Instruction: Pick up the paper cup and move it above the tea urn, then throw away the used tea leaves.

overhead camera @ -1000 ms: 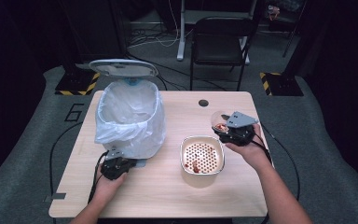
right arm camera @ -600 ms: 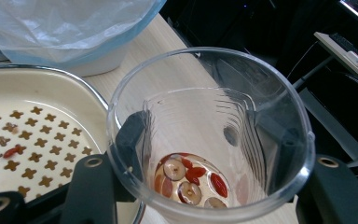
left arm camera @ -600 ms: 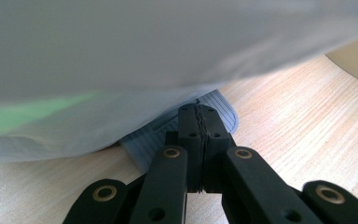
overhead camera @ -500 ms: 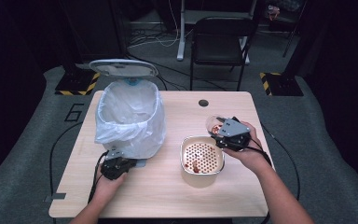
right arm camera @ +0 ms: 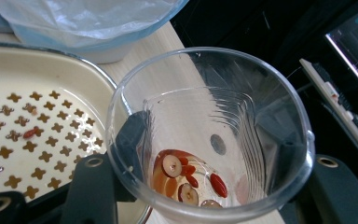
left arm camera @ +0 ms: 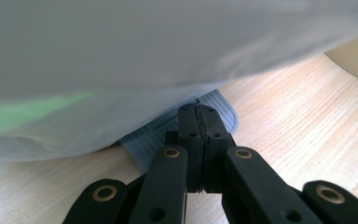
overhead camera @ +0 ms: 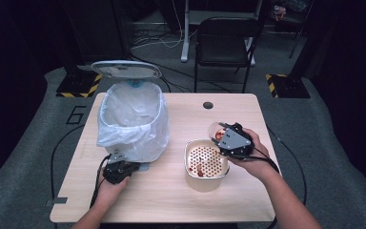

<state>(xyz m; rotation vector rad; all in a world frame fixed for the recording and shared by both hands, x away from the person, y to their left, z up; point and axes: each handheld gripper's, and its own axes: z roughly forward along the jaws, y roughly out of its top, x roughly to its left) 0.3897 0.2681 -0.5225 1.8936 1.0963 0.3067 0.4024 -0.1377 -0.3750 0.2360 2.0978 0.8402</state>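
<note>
Cup clear, ribbed, holding red slices.

Only readable mark I can make out: a big numeral "6" on the grey floor mat, just left of the table in the high view. No other text, label or brand legible to me, incl. both gripper views.
</note>
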